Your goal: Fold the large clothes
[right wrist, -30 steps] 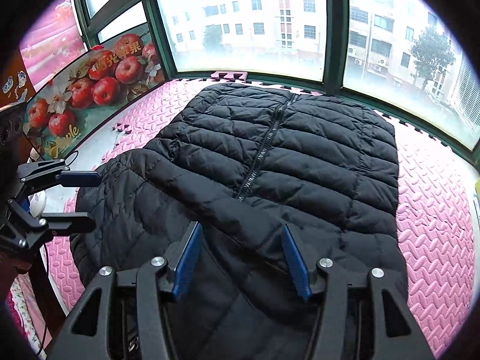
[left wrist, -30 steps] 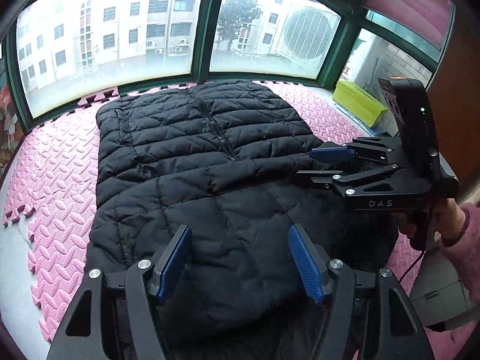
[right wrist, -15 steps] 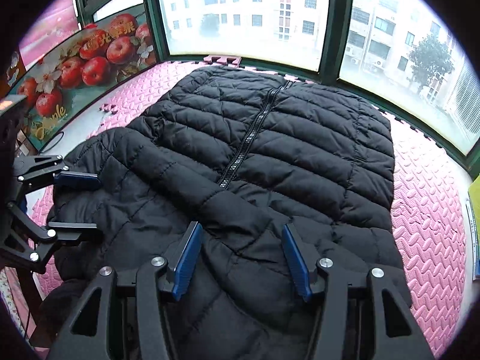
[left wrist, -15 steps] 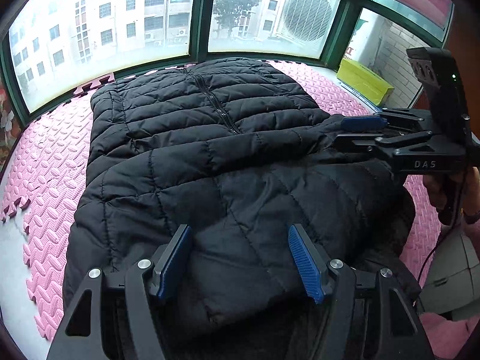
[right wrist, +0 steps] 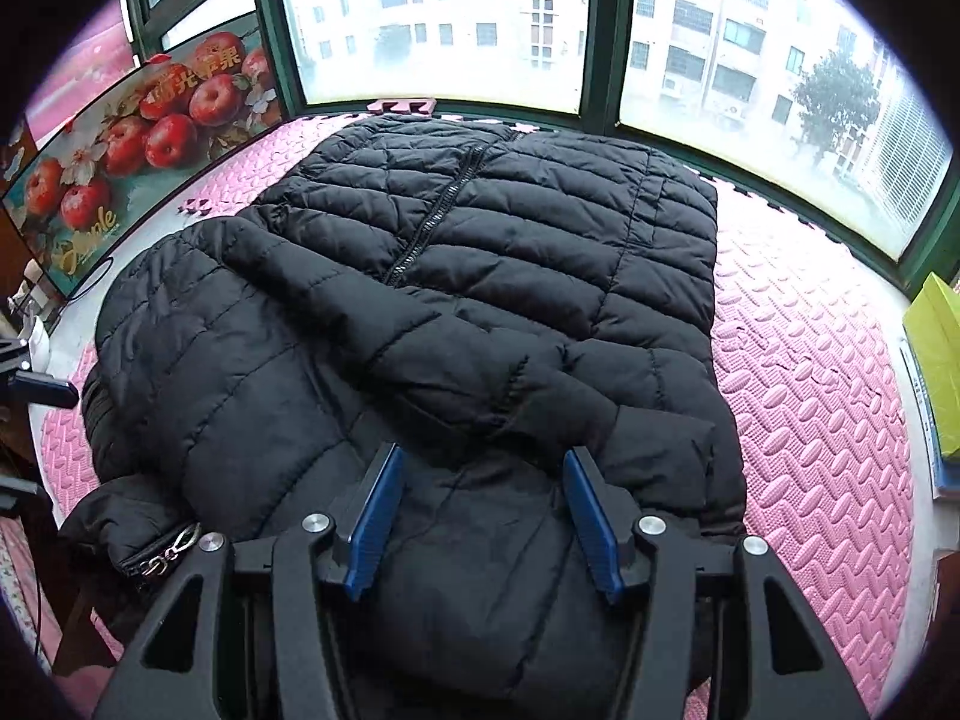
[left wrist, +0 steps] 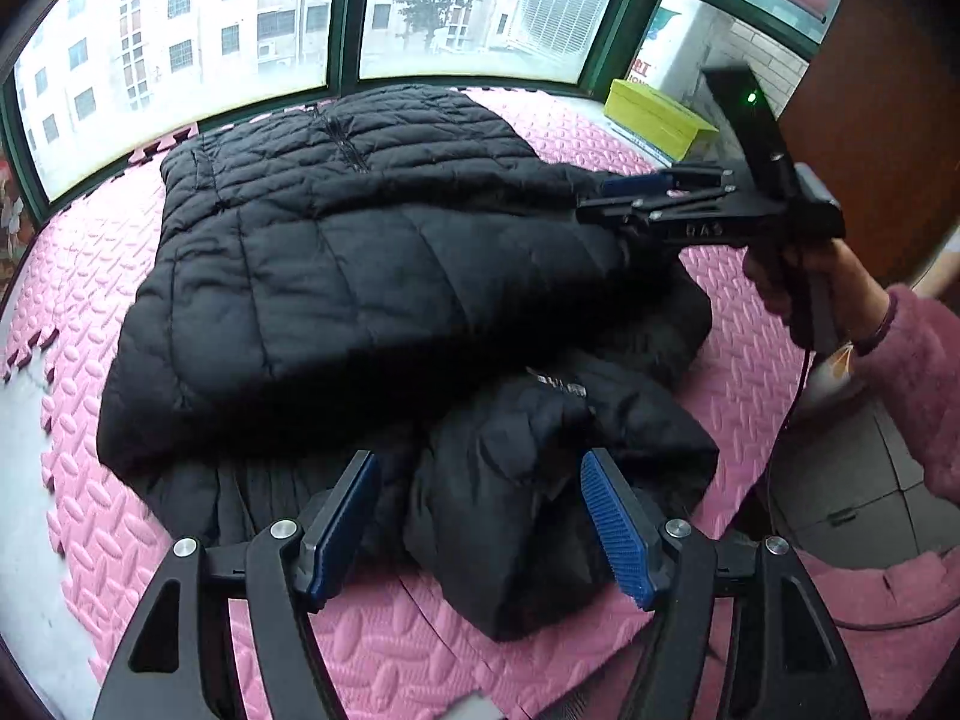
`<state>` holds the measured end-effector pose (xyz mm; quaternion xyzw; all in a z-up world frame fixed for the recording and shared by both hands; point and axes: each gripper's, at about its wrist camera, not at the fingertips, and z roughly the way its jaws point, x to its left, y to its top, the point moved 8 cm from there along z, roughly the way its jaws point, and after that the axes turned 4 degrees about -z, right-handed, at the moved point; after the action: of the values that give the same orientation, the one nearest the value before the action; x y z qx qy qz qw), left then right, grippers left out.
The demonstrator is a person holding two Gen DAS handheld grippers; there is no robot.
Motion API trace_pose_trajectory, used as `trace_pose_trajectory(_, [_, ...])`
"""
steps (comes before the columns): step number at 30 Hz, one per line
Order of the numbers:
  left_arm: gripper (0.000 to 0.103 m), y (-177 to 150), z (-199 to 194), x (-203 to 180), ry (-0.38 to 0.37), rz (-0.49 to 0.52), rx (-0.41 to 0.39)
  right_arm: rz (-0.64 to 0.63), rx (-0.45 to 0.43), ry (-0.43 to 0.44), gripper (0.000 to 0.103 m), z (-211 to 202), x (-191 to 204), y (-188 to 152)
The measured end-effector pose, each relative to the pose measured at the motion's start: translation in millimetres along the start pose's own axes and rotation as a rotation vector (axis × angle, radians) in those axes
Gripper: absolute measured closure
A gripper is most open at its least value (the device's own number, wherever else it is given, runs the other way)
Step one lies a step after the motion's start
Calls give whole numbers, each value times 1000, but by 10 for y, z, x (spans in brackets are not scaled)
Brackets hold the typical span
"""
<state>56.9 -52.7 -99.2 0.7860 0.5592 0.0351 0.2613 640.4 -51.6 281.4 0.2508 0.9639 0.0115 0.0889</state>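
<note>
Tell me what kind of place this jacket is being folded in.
Probably an enclosed balcony or bay-window nook in a flat: curved green-framed windows facing apartment blocks, pink foam mats underfoot, and an air-conditioner unit outside.

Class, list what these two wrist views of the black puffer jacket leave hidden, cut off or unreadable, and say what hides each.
- Left wrist view: the small white label on the jacket is blurred, unreadable.
- Left wrist view: the right gripper appears edge-on against dark fabric; any pinch is unclear.
- Right wrist view: the left gripper is cut off by the frame edge.
- Both views: the foam mat beneath the jacket is covered.
</note>
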Motion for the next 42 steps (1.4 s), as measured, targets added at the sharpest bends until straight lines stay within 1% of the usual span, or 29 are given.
trace_pose_trajectory(2, [29, -182, 45, -69, -20, -28, 44, -46, -16, -10, 43, -126, 35, -26])
trace_pose_trajectory(3, [29, -270, 77, -103, -20, -36, 67, -69, -23, -6, 43, -193, 65, -44])
trace_pose_trajectory(6, [30, -433, 175, -156, 2, -46, 95, -128, -27, 5, 42, -363, 160, -143])
trace_pose_trajectory(8, [35, -499, 241, -184, 10, -49, 109, -165, -18, 13, 37, -439, 242, -244])
trace_pose_trajectory(10, [55, -522, 265, -199, 46, -37, 109, -217, -3, 22, 36, -506, 346, -386])
trace_pose_trajectory(11, [61, -522, 248, -203, 64, -29, 104, -243, 4, 22, 36, -534, 396, -455])
trace_pose_trajectory(12, [71, -515, 226, -184, 77, -26, 98, -271, 11, 26, 36, -557, 453, -539])
trace_pose_trajectory(13, [83, -505, 197, -156, 95, -25, 94, -296, 20, 34, 36, -580, 505, -623])
trace_pose_trajectory(14, [89, -475, 156, -120, 109, -26, 84, -319, 28, 40, 36, -601, 549, -698])
trace_pose_trajectory(15, [93, -447, 99, -95, 113, -33, 71, -345, 37, 43, 36, -606, 591, -777])
trace_pose_trajectory(16, [95, -412, 58, -77, 109, -43, 59, -366, 44, 45, 36, -602, 629, -854])
trace_pose_trajectory(19, [96, -275, -128, -22, 111, -61, 9, -408, 71, 77, 36, -555, 765, -1055])
trace_pose_trajectory(21, [96, -103, -227, 19, 102, -75, -23, -444, 84, 93, 36, -503, 877, -1158])
trace_pose_trajectory(22, [96, -38, -266, 20, 85, -83, -32, -467, 79, 92, 36, -477, 936, -1189])
trace_pose_trajectory(24, [96, 85, -346, 52, 80, -94, -50, -510, 57, 101, 36, -445, 1064, -1216])
trace_pose_trajectory(27, [96, 261, -396, 90, 63, -104, -59, -575, 17, 95, 36, -384, 1231, -1178])
trace_pose_trajectory(30, [96, 379, -445, 146, 49, -108, -56, -622, -26, 99, 36, -332, 1386, -1070])
trace_pose_trajectory(32, [96, 410, -455, 154, 40, -108, -51, -636, -48, 85, 36, -309, 1457, -978])
trace_pose_trajectory(34, [95, 394, -456, 163, 32, -102, -43, -621, -49, 88, 37, -280, 1490, -898])
trace_pose_trajectory(35, [95, 369, -465, 175, 32, -96, -37, -603, -49, 102, 47, -286, 1500, -861])
trace_pose_trajectory(36, [94, 328, -456, 186, 36, -92, -30, -572, -52, 127, 56, -298, 1498, -808])
trace_pose_trajectory(38, [92, 212, -382, 155, 32, -84, -15, -476, -44, 146, 75, -329, 1406, -672])
trace_pose_trajectory(39, [91, 163, -391, 163, 25, -76, -12, -431, -50, 160, 76, -371, 1363, -606])
trace_pose_trajectory(41, [85, 61, -438, 172, 20, -45, -20, -326, -69, 188, 79, -470, 1236, -438])
trace_pose_trajectory(42, [71, 10, -463, 176, 26, -25, -31, -284, -78, 203, 79, -518, 1180, -364])
